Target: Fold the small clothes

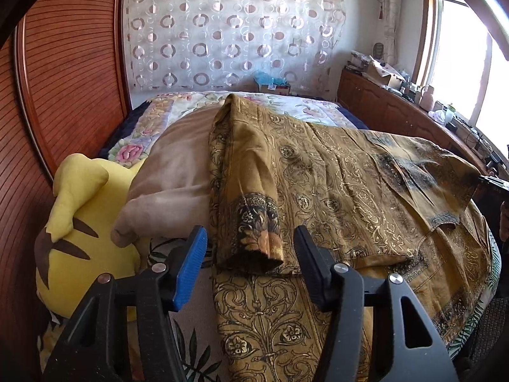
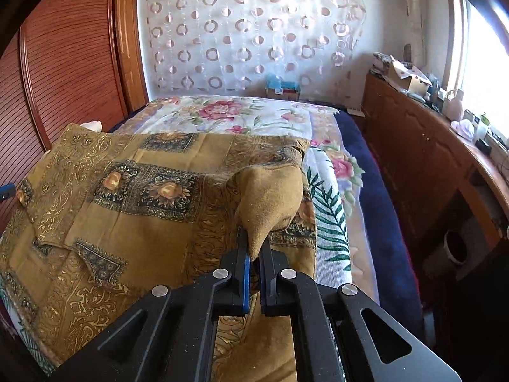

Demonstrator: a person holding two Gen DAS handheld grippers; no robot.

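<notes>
A bed [image 1: 286,103] with a flowered quilt fills both views, set against a reddish wooden wardrobe [image 1: 63,79] on one side and a low wooden cabinet [image 2: 413,146] under the window on the other. A sheer curtain [image 1: 229,28] with a ring pattern hangs on the far wall.

Spread across the bed lies the mustard-gold patterned shirt [image 1: 350,184], the garment being folded. In the left wrist view one sleeve [image 1: 251,197] is already turned in over the shirt's body, its dark flowered cuff pointing at the camera. A beige cloth [image 1: 178,172] lies just beside the shirt, touching a yellow plush toy [image 1: 82,232] at the bed's edge.

The left gripper [image 1: 251,254] stands with its jaws apart on either side of the folded sleeve's cuff, pads not pressing on it.

The right gripper [image 2: 254,248] is clamped on a pinched corner of the shirt, which is lifted into a small peak above the rest of the fabric
</notes>
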